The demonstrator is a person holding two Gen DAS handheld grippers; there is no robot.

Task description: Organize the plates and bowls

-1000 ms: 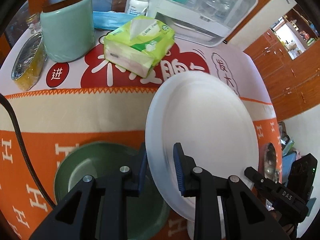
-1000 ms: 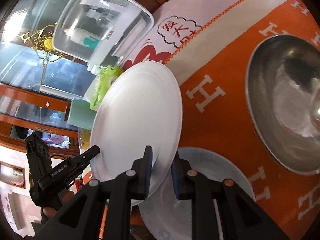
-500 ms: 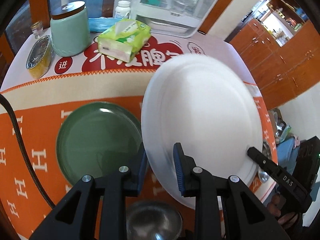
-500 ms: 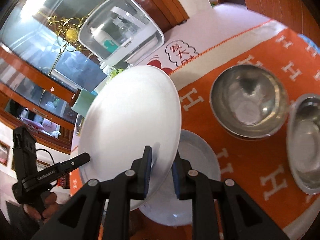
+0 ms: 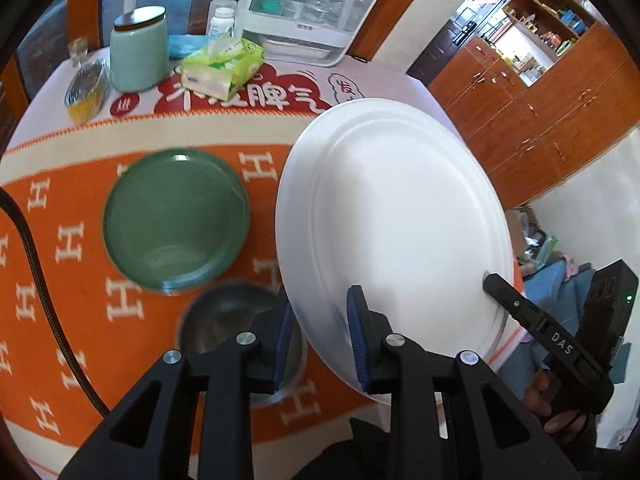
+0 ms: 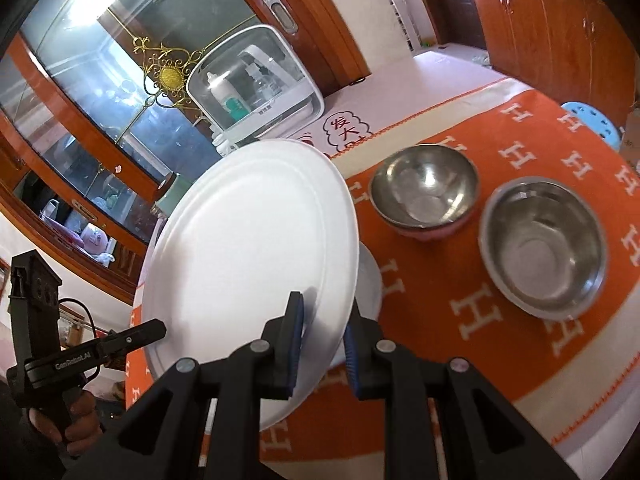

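Both grippers hold one large white plate (image 5: 396, 216), lifted and tilted above the table; it also shows in the right wrist view (image 6: 248, 248). My left gripper (image 5: 320, 340) is shut on its near rim. My right gripper (image 6: 322, 340) is shut on the opposite rim. A green plate (image 5: 176, 220) lies flat on the orange cloth, left of the white plate. A steel bowl (image 5: 224, 320) sits partly hidden behind my left fingers. Two more steel bowls (image 6: 424, 192) (image 6: 544, 248) and another white plate (image 6: 370, 280), mostly hidden under the held one, lie on the cloth.
At the table's far side stand a green tissue pack (image 5: 222, 68), a pale green canister (image 5: 138, 54), a foil-wrapped yellow item (image 5: 86, 90), bottles and a white clear-lidded appliance (image 5: 312, 8). A black cable (image 5: 36, 272) runs along the left. Wooden cabinets (image 5: 560, 92) stand to the right.
Both grippers have lifted the white plate higher and pulled back from the table. More of the table shows now: the green plate, the steel bowls and the second white plate.
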